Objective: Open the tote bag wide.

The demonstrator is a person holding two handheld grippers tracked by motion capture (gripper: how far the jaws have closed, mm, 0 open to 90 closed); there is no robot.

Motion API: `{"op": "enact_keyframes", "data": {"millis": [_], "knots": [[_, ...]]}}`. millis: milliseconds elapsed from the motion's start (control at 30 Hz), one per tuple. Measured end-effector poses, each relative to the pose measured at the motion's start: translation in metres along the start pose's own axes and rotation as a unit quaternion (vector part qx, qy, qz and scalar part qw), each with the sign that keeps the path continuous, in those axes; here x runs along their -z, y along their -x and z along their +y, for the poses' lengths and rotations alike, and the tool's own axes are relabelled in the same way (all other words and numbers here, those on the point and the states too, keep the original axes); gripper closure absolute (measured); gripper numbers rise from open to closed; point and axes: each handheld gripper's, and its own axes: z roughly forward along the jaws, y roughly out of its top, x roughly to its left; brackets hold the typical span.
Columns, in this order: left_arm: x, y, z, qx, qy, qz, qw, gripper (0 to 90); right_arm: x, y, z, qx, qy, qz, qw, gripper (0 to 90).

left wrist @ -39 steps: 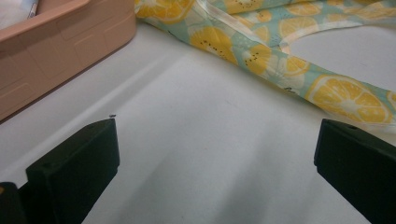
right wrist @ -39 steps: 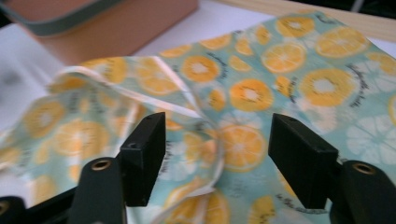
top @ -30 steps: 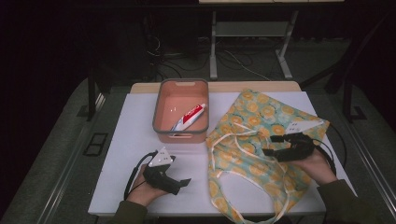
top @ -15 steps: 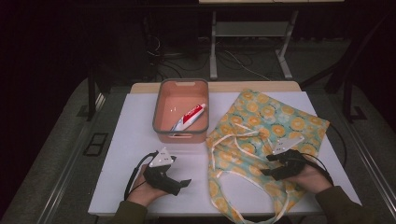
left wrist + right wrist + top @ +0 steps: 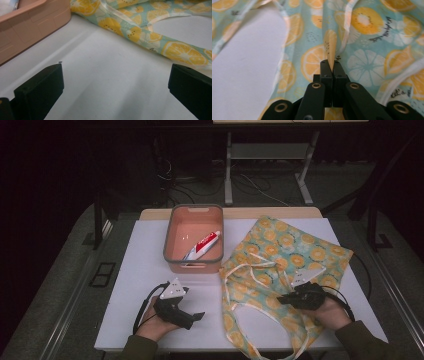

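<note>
Right gripper pinched shut on a raised fold of the bag (jaws just closed on it), at 4 o'clock on the table, presumably to lift an opening; left gripper wide, idle at 7 o'clock

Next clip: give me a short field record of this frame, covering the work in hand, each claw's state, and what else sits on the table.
work in hand: pinching a fold of the lemon-print bag
right claw: jaws have just closed, shut on a raised fold of the bag's fabric
left claw: jaws wide apart, nothing between them, over the bare white table
pink bin: beside the bag, on the left claw's side
toothpaste tube: lying inside the bin
bag handles: loose, pale straps spread on the table
</note>
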Motion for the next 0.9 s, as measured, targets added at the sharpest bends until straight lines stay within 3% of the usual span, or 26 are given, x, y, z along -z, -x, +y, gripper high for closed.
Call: {"op": "enact_keyframes", "data": {"millis": [33, 67, 233, 333, 367, 400, 500, 700, 800, 900], "knots": [[0.0, 0.0, 0.0, 0.0, 0.0, 0.0, 1.0, 0.0, -0.002, -0.004, 0.001, 0.003, 0.0, 0.001, 1.0, 89.0], [0.0, 0.0, 0.0, 0.0, 0.0, 0.0, 1.0, 0.0, -0.004, -0.007, 0.004, -0.006, 0.009, 0.019, 0.9998, 89.0], [0.0, 0.0, 0.0, 0.001, -0.001, 0.001, 1.0, 0.0, -0.004, -0.014, 0.011, -0.013, 0.035, 0.041, 0.9985, 89.0], [0.0, 0.0, 0.0, 0.0, -0.001, 0.001, 1.0, 0.0, -0.007, -0.018, 0.013, 0.006, 0.022, 0.012, 0.9997, 86.2], [0.0, 0.0, 0.0, 0.0, 0.0, 0.001, 1.0, 0.0, -0.007, -0.016, 0.013, 0.005, 0.021, -0.007, 0.9998, 73.7], [0.0, 0.0, 0.0, 0.0, 0.0, 0.001, 1.0, 0.0, -0.007, -0.016, 0.013, 0.005, 0.021, -0.007, 0.9998, 73.7], [-0.001, 0.0, 0.0, 0.0, -0.001, 0.0, 1.0, 0.0, -0.007, -0.012, 0.013, -0.006, 0.03, -0.029, 0.9991, 49.1], [-0.001, 0.001, 0.0, 0.001, -0.001, -0.001, 1.0, 0.0, -0.021, -0.009, 0.02, -0.014, 0.034, -0.038, 0.9986, 24.0], [-0.001, 0.001, 0.0, 0.001, -0.001, -0.001, 1.0, 0.0, -0.03, -0.006, 0.024, -0.012, 0.025, -0.045, 0.9986, 19.9], [-0.001, 0.001, 0.0, 0.001, -0.001, -0.001, 1.0, 0.0, -0.037, -0.004, 0.023, -0.004, 0.011, -0.057, 0.9983, 24.8]]}}
